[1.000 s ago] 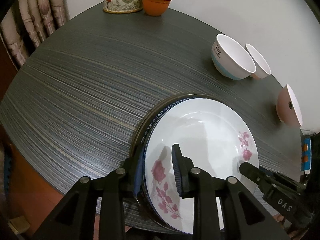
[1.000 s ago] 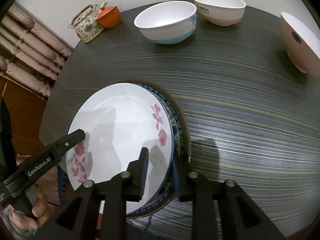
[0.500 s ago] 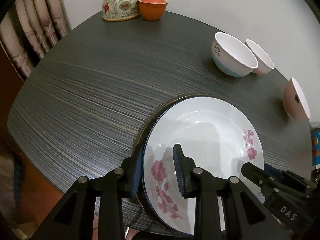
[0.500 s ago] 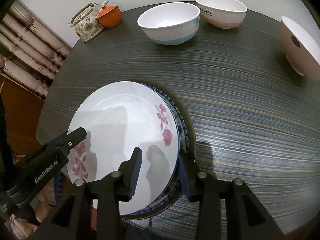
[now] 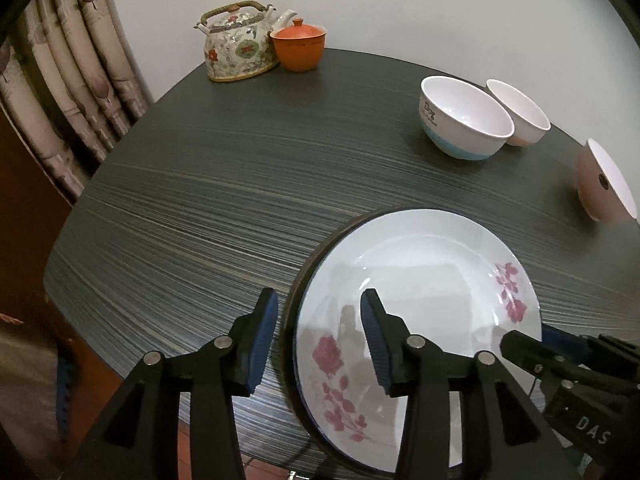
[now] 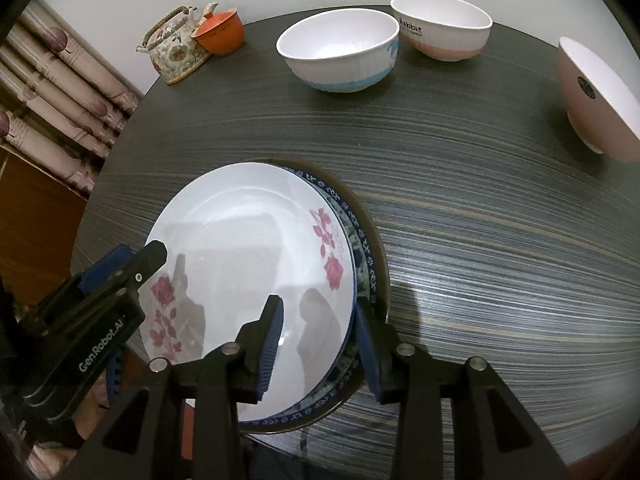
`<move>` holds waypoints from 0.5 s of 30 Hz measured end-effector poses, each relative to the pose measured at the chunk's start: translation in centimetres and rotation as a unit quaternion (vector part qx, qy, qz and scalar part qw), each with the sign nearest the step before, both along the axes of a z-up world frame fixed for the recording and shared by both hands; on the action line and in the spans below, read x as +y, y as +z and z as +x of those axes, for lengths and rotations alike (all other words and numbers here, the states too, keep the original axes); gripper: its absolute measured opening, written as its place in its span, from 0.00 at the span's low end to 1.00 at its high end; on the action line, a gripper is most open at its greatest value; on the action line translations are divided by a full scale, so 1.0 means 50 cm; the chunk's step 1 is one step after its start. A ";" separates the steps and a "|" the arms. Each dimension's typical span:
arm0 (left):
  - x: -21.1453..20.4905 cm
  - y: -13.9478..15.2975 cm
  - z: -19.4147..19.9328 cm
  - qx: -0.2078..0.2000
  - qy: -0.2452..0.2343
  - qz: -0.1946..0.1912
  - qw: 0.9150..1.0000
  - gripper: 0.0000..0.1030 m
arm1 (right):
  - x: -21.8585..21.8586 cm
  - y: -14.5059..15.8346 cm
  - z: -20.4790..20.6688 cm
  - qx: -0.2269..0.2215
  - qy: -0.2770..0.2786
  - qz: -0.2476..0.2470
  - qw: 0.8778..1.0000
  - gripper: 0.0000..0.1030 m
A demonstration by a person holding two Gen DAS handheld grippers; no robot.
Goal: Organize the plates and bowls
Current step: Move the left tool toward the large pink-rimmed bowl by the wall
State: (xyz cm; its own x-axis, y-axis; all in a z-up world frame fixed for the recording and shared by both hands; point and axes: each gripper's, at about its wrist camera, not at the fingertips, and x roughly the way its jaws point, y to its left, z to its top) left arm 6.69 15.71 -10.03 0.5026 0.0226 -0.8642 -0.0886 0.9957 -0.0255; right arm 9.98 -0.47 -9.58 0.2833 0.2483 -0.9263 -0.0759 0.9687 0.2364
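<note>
A white plate with pink flowers lies on top of a blue-patterned plate and a dark-rimmed plate at the table's near edge. My left gripper is open, its jaws straddling the stack's left rim without touching it. My right gripper is open, its jaws astride the stack's right rim. A white bowl with a blue base, a white bowl with a pink base and a pink bowl stand at the far right.
A floral teapot and an orange lidded cup stand at the far edge of the dark striped table. Curtains hang to the left.
Both grippers have opened and let go of the plate stack's rims. The left gripper has pulled back and tilted up; the stack now rests on the table.
</note>
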 end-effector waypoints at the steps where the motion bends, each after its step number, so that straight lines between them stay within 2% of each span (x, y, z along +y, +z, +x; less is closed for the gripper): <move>1: -0.001 0.000 0.001 -0.001 0.001 0.001 1.000 0.39 | 0.000 0.001 -0.001 -0.002 0.000 0.000 1.000 0.37; 15: 0.001 0.009 -0.003 -0.012 0.005 0.013 1.000 0.47 | -0.037 0.044 -0.018 -0.042 0.003 0.014 0.999 0.37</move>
